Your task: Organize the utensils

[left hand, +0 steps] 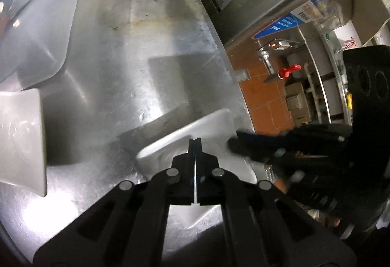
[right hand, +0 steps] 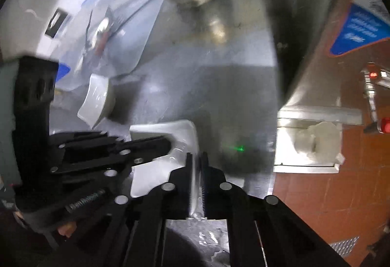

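Both claws pinch one white dish at the surface's right edge.

We have the left claw (left hand: 195, 142) closed flat on the near rim of the white rectangular dish (left hand: 207, 125), and the right claw (right hand: 197, 157) narrowed onto its other rim, a sliver of white between the pads. We judge the two-sided grip keeps the shallow dish level for lifting. It lies on the steel surface (left hand: 136, 52) close to the right edge, above the orange floor tiles (left hand: 263, 106); its long axis runs roughly along that edge. A second white dish (left hand: 22, 140) waits toward the left side.
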Available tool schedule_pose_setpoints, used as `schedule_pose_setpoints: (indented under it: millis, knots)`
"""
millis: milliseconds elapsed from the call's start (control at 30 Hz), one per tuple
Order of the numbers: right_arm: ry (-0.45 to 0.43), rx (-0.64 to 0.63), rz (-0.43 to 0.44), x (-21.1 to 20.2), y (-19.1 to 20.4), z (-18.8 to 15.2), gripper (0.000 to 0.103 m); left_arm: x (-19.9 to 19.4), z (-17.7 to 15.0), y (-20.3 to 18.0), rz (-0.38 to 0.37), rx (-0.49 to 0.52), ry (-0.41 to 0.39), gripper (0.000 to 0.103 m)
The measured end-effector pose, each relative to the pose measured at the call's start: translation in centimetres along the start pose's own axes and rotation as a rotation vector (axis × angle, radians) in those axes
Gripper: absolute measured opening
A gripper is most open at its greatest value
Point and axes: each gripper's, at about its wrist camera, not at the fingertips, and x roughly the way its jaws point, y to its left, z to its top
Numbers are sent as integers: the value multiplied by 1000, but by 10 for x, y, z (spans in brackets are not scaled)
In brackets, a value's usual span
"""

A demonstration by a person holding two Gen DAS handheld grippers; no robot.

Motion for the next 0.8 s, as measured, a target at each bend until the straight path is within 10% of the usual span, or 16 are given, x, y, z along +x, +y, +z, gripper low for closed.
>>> schedule_pose_setpoints:
  millis: [67,167,233,267,600,733,800]
  knots:
    - [-9,15,5,-4,-3,-1,42,-14,-1,4,12,1,-34,0]
    - [-13,13,-8,-6,-5,4,42,-38,-7,7,78,37,-69,8]
    - [-10,3,-2,-5,-6,7,42,-44,-12,15,74,7,-70,70]
    - [0,-4,0,-2,-5,8,42,-45,-15,19,57,-26,-79,76]
    - [85,13,9,30,-13,5,26,-1,-25,32,51,-141,5,49]
    - [79,3,26,35,-10,0,12,9,-24,28,54,-138,9,11]
    - [67,13,26,32,-9,-3,10,7,-26,25,68,-134,3,10]
